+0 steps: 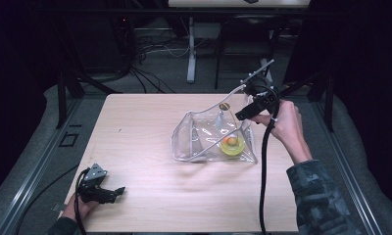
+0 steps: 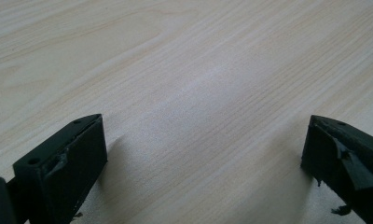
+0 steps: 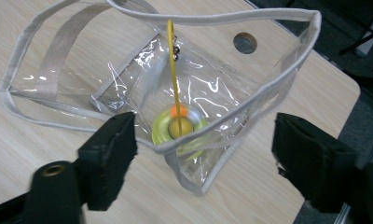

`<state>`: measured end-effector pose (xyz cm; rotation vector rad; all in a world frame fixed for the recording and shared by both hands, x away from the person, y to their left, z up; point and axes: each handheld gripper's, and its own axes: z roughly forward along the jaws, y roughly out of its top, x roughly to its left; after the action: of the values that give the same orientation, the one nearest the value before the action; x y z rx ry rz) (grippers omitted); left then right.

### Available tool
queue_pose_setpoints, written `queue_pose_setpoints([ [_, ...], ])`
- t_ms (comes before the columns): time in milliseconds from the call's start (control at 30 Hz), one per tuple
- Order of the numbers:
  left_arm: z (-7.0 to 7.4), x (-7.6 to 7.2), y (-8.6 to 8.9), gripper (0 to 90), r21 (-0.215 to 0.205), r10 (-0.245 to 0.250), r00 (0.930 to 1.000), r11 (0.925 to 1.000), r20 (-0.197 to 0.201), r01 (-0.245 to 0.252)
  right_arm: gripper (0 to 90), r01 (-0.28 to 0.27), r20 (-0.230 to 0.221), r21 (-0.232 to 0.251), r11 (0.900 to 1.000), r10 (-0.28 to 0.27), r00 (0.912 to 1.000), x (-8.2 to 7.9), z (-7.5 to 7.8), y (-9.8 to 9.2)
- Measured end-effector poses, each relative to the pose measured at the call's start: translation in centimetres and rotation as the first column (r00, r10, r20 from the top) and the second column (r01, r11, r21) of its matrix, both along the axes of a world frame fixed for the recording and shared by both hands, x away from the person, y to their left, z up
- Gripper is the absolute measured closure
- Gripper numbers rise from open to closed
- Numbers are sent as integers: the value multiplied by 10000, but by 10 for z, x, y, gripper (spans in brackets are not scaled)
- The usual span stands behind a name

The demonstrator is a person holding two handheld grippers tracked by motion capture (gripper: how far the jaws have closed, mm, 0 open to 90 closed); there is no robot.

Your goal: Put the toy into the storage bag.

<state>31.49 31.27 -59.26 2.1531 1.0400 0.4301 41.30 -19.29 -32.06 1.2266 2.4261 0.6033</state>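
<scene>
A clear plastic bag [image 1: 204, 137] with grey trim stands open on the wooden table [image 1: 145, 122], right of centre. Inside it lies a yellow ring toy [image 1: 232, 147] with an orange ball and a thin yellow stick [image 3: 174, 70]. My right gripper [image 1: 243, 115] hovers over the bag's right rim, held by a hand. In the right gripper view its jaws stand wide apart above the bag's grey rim [image 3: 231, 122], touching nothing; the gripper [image 3: 203, 135] is open. My left gripper [image 1: 116, 192] rests low at the table's front left, open [image 2: 203, 126] over bare wood.
A round cable hole [image 3: 245, 42] in the tabletop lies just behind the bag. The table's right edge is close to the right hand. Beyond the far edge are a desk leg [image 1: 191, 49] and floor cables. Dark rails run along both sides.
</scene>
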Motion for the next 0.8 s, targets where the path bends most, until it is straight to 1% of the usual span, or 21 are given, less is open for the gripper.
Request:
queue_pose_setpoints([
  [33, 0, 0, 0, 0, 2, 1, 10000, 10000, 10, -1, 147, 32, 124, 0, 10000, -32, 9999, -3, 2, -2],
  [100, 0, 0, 0, 0, 3, -1, 10000, 10000, 11, 1, 131, -8, 276, 40, 10000, 7, 9996, -9, 3, -7],
  [167, 0, 0, 0, 0, 37, -19, 10000, 10000, 32, 19, 95, 10, 308, 79, 10000, -12, 9995, -13, 4, -11],
  [233, 0, 0, 0, 0, 62, -34, 10000, 10000, 32, 34, 64, 75, 379, 85, 9999, -78, 9993, -17, 1, -15],
  [300, 0, 0, 0, 0, 42, -20, 10000, 10000, 25, 19, 38, 116, 324, 61, 9999, -118, 9994, -21, -2, -21],
  [333, 0, 0, 0, 0, 39, -16, 10000, 10000, 24, 15, 17, 223, 343, 54, 9997, -225, 9992, -23, -4, -24],
  [367, 0, 0, 0, 0, 38, -15, 10000, 10000, 24, 15, 5, 254, 331, 145, 9996, -259, 9991, -24, -7, -28],
  [533, 0, 0, 0, 0, 46, -20, 10000, 10000, 22, 20, 0, 573, 239, 391, 9976, -583, 9980, -32, -21, -47],
  [800, 0, 0, 0, 0, 39, -16, 10000, 10000, 26, 16, 0, 817, -4, 589, 9949, -818, 9966, -43, -44, -70],
])
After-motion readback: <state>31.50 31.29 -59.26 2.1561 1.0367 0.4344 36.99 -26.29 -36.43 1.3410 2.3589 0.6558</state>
